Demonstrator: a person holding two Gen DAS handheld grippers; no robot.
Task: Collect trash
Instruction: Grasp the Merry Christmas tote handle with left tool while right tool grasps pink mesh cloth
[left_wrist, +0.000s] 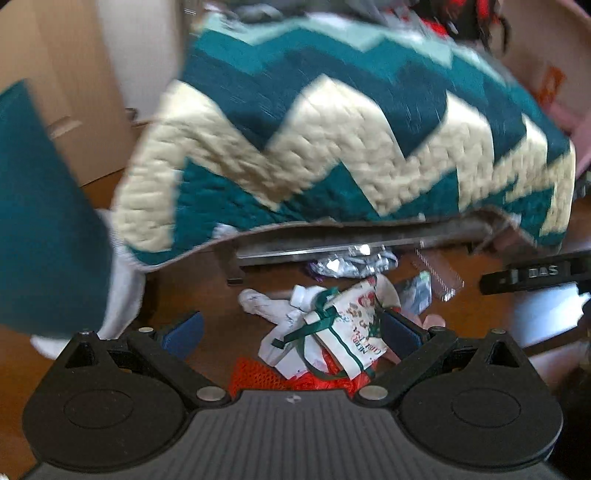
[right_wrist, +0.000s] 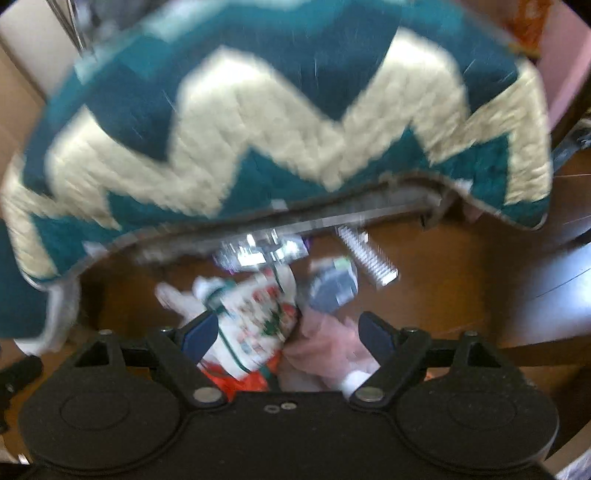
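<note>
Crumpled Christmas wrapping paper (left_wrist: 334, 328) with a green ribbon lies on the brown wood floor by the bed. My left gripper (left_wrist: 291, 330) is open, its blue pads (left_wrist: 183, 330) wide apart on either side of the paper. Red mesh netting (left_wrist: 255, 376) lies just under the paper. Crumpled silver foil (left_wrist: 351, 266) sits farther back under the bed rail. The right wrist view is blurred. There my right gripper (right_wrist: 290, 332) is open over the same wrapping paper (right_wrist: 258, 310) and a pink cloth (right_wrist: 325, 350). A grey-blue wrapper (right_wrist: 332, 284) and the silver foil (right_wrist: 258, 251) lie beyond.
A teal and cream zigzag quilt (left_wrist: 332, 129) hangs over the metal bed rail (left_wrist: 332, 251) above the trash. A clear ridged plastic strip (left_wrist: 439, 282) lies on the floor at right. The other gripper's black body (left_wrist: 535, 275) shows at the right edge. Cardboard boxes (left_wrist: 55, 92) stand at the left.
</note>
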